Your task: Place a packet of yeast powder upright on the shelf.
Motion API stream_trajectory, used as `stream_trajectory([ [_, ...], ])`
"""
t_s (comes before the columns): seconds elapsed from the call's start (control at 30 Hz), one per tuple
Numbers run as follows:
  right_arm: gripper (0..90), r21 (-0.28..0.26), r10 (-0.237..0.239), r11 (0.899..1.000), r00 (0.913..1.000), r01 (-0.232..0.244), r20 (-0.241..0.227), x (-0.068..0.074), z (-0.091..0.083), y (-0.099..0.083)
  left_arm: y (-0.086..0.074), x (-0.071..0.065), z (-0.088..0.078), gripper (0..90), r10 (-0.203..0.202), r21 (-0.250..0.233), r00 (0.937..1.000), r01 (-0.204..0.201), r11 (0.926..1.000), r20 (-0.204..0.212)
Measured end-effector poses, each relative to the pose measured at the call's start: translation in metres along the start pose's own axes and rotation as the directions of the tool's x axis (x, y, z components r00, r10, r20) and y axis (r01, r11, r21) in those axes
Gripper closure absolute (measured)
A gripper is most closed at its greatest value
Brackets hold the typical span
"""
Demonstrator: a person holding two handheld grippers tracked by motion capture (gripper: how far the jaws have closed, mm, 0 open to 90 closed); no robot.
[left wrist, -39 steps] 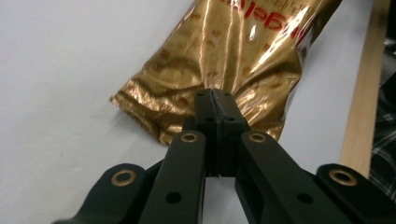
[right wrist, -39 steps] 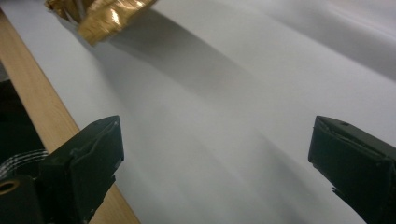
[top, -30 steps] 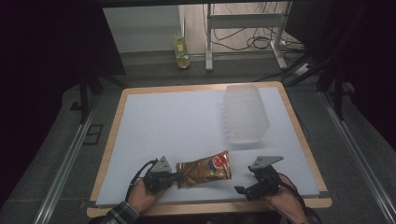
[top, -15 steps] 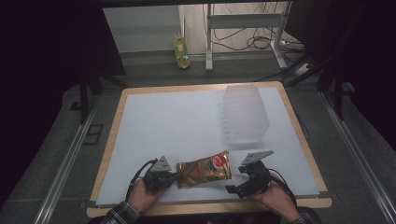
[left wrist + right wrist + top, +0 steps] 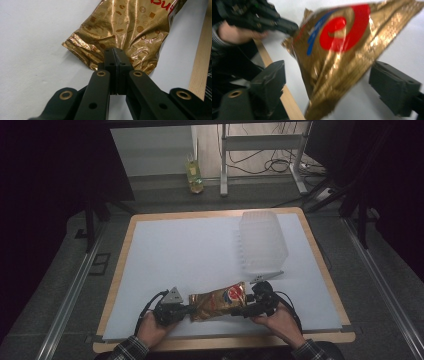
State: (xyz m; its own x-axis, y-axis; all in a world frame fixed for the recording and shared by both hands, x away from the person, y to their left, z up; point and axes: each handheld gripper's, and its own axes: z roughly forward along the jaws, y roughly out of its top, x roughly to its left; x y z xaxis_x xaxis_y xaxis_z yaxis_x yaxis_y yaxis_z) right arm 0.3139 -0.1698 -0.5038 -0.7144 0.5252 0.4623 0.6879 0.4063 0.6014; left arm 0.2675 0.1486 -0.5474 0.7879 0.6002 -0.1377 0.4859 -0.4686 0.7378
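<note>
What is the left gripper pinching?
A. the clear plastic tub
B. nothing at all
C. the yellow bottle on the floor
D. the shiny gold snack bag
D: in the left gripper view the left gripper has its fingers shut tight on the crinkled end of the gold snack bag.

Legible text is limited to the gold snack bag (image 5: 130, 30). In the left gripper view, red letters at the 1 o'clock edge of the frame read "Bu", cut off by the frame edge. A white label strip with fine print sits at 2 o'clock; its print is too small to read. The red and blue emblem carries no readable lettering.
</note>
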Motion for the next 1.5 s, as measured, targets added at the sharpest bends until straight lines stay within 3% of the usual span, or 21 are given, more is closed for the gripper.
stream_trajectory([
  [0.1, 23.6, -0.008, 0.053, 0.999, 0.9983, -0.053, -0.023, -0.002, 0.003, 0.004, 0.000, 0.000, 0.000, 89.7, 0.000, 0.000, 1.0000, 0.000, 1.0000, 0.000],
  [0.17, 29.1, -0.017, 0.109, 0.994, 0.9929, -0.109, -0.049, -0.005, 0.006, 0.006, 0.000, 0.000, 0.000, 89.7, 0.001, 0.000, 1.0000, -0.001, 1.0000, 0.000],
  [0.33, 38.2, -0.034, 0.178, 0.983, 0.9785, -0.182, -0.105, -0.009, 0.009, 0.009, 0.000, 0.000, 0.000, 89.7, 0.006, 0.000, 1.0000, -0.006, 1.0000, -0.001],
  [0.37, 38.2, -0.034, 0.178, 0.983, 0.9785, -0.182, -0.105, -0.009, 0.009, 0.009, 0.000, 0.000, 0.000, 89.7, 0.006, 0.000, 1.0000, -0.006, 1.0000, -0.001],
  [0.4, 44.1, -0.039, 0.196, 0.979, 0.9739, -0.202, -0.114, -0.009, 0.009, 0.011, 0.000, 0.000, 0.000, 89.7, 0.007, 0.001, 1.0000, -0.007, 1.0000, -0.001],
  [0.6, 66.4, -0.055, 0.200, 0.977, 0.9714, -0.208, -0.129, -0.008, 0.007, 0.013, 0.000, 0.002, 0.000, 89.5, -0.001, -0.001, 0.9999, 0.001, 1.0000, 0.011],
  [0.67, 68.1, -0.051, 0.193, 0.978, 0.9726, -0.201, -0.130, -0.007, 0.006, 0.013, 0.000, 0.003, -0.001, 89.1, -0.005, -0.001, 0.9999, 0.005, 1.0000, 0.016],
  [0.7, 71.4, -0.052, 0.172, 0.982, 0.9765, -0.180, -0.130, -0.005, 0.005, 0.015, 0.000, 0.006, -0.003, 84.0, 0.002, -0.009, 0.9997, -0.002, 1.0000, 0.022],
  [0.8, 74.0, -0.060, 0.152, 0.985, 0.9793, -0.161, -0.133, -0.003, 0.003, 0.018, 0.000, 0.007, -0.006, 79.7, -0.007, -0.021, 0.9996, 0.007, 0.9997, 0.026],
  [0.97, 75.9, -0.078, 0.073, 0.994, 0.9911, -0.082, -0.111, 0.004, -0.005, 0.027, 0.001, 0.005, -0.014, 69.8, 0.002, -0.068, 1.0000, -0.002, 0.9977, 0.006],
  [1.1, 76.3, -0.075, 0.026, 0.997, 0.9954, -0.033, -0.092, 0.007, -0.012, 0.033, 0.002, 0.004, -0.016, 64.8, 0.020, -0.074, 0.9998, -0.021, 0.9970, -0.007],
  [1.3, 76.4, -0.076, -0.017, 0.997, 0.9973, 0.012, -0.071, 0.010, -0.019, 0.038, 0.002, 0.003, -0.018, 58.9, 0.037, -0.086, 0.9991, -0.039, 0.9956, -0.024],
  [1.5, 76.4, -0.061, -0.111, 0.992, 0.9929, 0.108, -0.044, 0.015, -0.027, 0.046, 0.003, 0.001, -0.018, 53.6, 0.064, -0.082, 0.9971, -0.067, 0.9944, -0.042],
])
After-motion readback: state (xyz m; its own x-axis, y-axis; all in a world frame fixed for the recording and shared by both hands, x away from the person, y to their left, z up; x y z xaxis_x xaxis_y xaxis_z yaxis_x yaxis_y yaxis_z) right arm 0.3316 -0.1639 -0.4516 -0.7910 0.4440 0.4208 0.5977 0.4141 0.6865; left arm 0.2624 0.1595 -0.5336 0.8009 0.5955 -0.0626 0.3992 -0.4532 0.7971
